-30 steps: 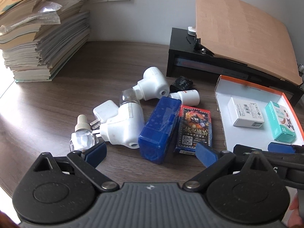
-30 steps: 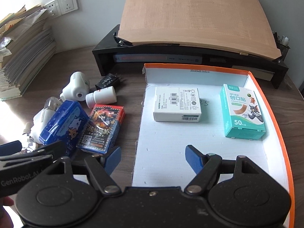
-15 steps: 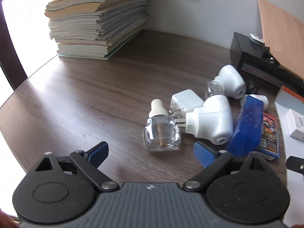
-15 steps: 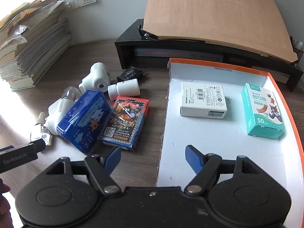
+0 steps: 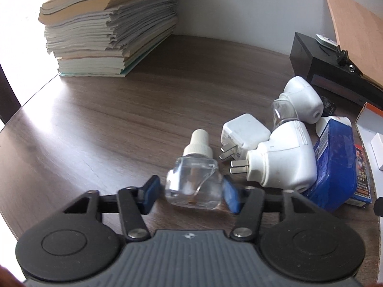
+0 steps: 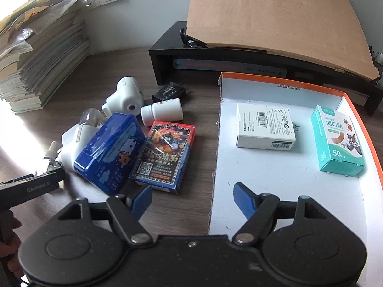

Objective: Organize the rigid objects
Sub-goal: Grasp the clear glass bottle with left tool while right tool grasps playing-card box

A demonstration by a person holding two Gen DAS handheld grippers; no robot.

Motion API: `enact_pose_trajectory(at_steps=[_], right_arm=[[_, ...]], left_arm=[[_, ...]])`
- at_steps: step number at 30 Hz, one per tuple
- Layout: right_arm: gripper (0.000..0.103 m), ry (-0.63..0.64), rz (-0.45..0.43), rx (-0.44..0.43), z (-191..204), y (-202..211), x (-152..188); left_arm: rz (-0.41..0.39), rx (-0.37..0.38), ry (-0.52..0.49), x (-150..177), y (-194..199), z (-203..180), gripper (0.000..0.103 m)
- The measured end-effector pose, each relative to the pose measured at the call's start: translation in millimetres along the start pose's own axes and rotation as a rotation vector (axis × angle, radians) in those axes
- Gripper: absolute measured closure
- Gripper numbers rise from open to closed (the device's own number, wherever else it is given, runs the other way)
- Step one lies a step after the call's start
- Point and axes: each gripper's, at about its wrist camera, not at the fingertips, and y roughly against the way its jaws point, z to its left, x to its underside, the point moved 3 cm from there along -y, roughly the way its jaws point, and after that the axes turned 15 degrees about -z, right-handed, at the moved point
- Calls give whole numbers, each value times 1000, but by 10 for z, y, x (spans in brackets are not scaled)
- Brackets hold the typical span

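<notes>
Since the earlier frame, we see the left gripper (image 5: pixel 191 195) narrowed from wide; jaws closing around the clear bottle (image 5: pixel 194 181) on the table (image 5: pixel 107 131), left pad apart. Right gripper (image 6: pixel 192 201) hovers wide, empty.

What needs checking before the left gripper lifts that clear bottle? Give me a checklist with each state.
1. Clear bottle between the left gripper's pads: ok.
2. Both pads pressing on it: not ok; right pad touches, left pad shows a gap, jaws closing.
3. Bottle clear of the white plug: ok, a gap shows.
4. Cap on: ok.
5. Free floor in the box: ok.
6. Right gripper empty: ok, open.
</notes>
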Motion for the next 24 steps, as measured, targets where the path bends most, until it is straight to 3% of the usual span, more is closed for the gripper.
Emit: enact_pose_trajectory(at_steps=[24], right_arm=[[14, -101, 54, -2, 284, -546, -164]], left_arm=[[-62, 71, 11, -158, 115, 196, 53]])
